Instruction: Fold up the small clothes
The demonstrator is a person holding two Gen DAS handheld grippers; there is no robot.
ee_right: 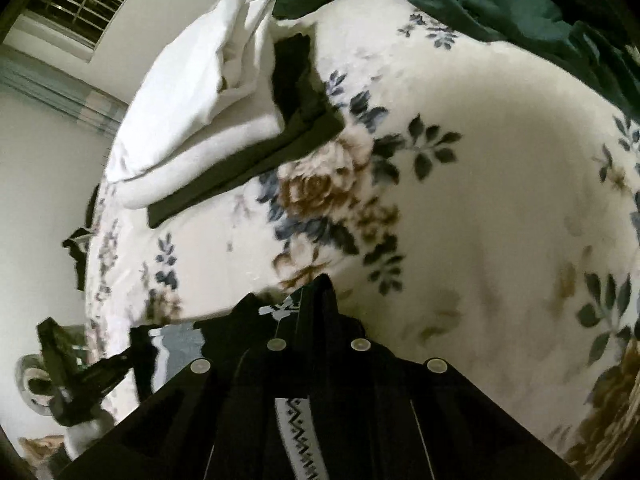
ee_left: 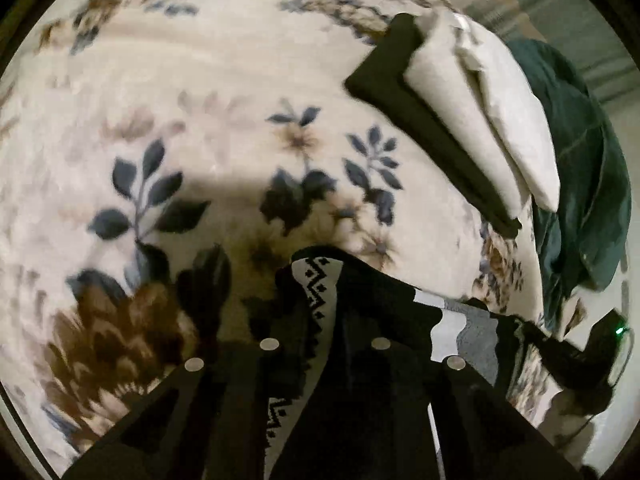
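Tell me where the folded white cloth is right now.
The folded white cloth lies on a folded black garment on the floral blanket, upper right in the left wrist view and upper left in the right, beside a dark green garment.

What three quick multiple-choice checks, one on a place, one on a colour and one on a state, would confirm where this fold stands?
1. Where does the folded white cloth lie?
A. on top of the folded black cloth
B. under the dark green garment
C. on the floor

2. What colours is the patterned garment between the left gripper fingers?
A. red and yellow
B. black and white with a zigzag band
C. plain green

3. How does the right gripper stand?
A. wide open over the floral blanket
B. shut on the patterned garment
C. shut on the white cloth

Answers: 1 A, the white stack sits on the black one, whose edge sticks out beneath; 2 B, the zigzag strip shows in both wrist views; 3 B, the fabric is pinched between its closed fingers.
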